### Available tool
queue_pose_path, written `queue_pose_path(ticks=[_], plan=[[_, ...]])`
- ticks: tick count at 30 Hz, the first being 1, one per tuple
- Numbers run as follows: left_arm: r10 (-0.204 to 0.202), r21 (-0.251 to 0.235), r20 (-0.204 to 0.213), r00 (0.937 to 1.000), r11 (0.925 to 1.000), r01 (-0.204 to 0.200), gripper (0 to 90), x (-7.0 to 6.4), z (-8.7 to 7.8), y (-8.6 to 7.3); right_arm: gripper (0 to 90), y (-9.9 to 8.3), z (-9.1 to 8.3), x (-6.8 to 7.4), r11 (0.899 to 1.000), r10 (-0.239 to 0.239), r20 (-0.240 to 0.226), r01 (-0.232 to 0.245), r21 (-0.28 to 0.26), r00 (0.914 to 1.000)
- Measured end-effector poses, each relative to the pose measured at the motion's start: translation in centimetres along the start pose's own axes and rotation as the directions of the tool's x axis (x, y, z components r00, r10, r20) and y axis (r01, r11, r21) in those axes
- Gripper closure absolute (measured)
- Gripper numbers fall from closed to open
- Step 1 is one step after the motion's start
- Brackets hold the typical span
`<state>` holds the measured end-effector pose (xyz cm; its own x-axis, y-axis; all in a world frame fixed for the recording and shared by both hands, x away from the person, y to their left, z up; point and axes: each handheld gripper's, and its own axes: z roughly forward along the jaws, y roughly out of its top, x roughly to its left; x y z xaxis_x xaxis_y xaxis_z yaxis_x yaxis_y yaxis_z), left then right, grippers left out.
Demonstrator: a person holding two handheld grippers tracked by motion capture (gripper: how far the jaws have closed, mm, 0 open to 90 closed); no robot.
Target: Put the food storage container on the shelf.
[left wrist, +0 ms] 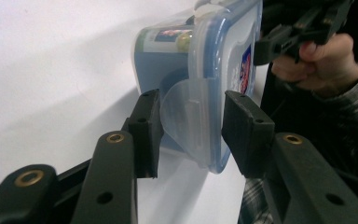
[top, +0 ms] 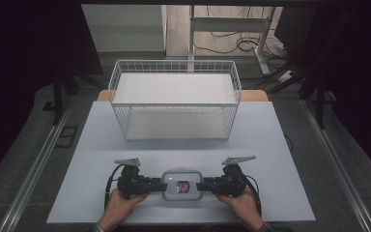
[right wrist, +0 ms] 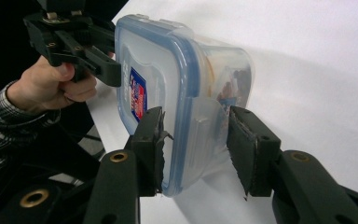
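Observation:
A clear plastic container [top: 182,186] with a blue-rimmed lid and a red-and-blue sticker lies on the white table [top: 101,145] near its front edge. My left gripper [top: 162,186] meets its left end and my right gripper [top: 200,186] its right end. In the left gripper view the container [left wrist: 191,60] has its end flap between my jaws [left wrist: 191,126], which touch the lid face and the flap's edge. The right gripper view shows the same hold [right wrist: 196,140] on the other end of the container [right wrist: 186,84]. Something dark inside is blurred.
A white wire basket [top: 174,63] with a white floor stands at the back middle of the table. Bare table lies between it and the container. Dark floor rails run along both sides. A desk frame and cables sit behind the basket.

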<state>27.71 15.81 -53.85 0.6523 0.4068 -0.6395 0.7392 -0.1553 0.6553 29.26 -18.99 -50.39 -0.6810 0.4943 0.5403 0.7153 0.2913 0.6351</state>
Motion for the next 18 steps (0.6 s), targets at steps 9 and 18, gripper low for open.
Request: queue_pose_path(ticks=[9, 18], plan=[[0.026, -0.042, -0.020, 0.9995, 0.9988, -0.027, 57.8, -0.5, -1.2, 1.7, 58.8, 1.0, -0.5, 0.1, 0.997, 0.013, -0.038, -0.016, -0.069, 0.9992], [0.064, -0.096, -0.062, 0.9961, 0.9929, -0.070, 57.7, -2.0, -3.0, 3.9, 58.6, 4.2, -1.3, 1.2, 0.992, -0.055, -0.041, 0.050, -0.120, 0.9977]])
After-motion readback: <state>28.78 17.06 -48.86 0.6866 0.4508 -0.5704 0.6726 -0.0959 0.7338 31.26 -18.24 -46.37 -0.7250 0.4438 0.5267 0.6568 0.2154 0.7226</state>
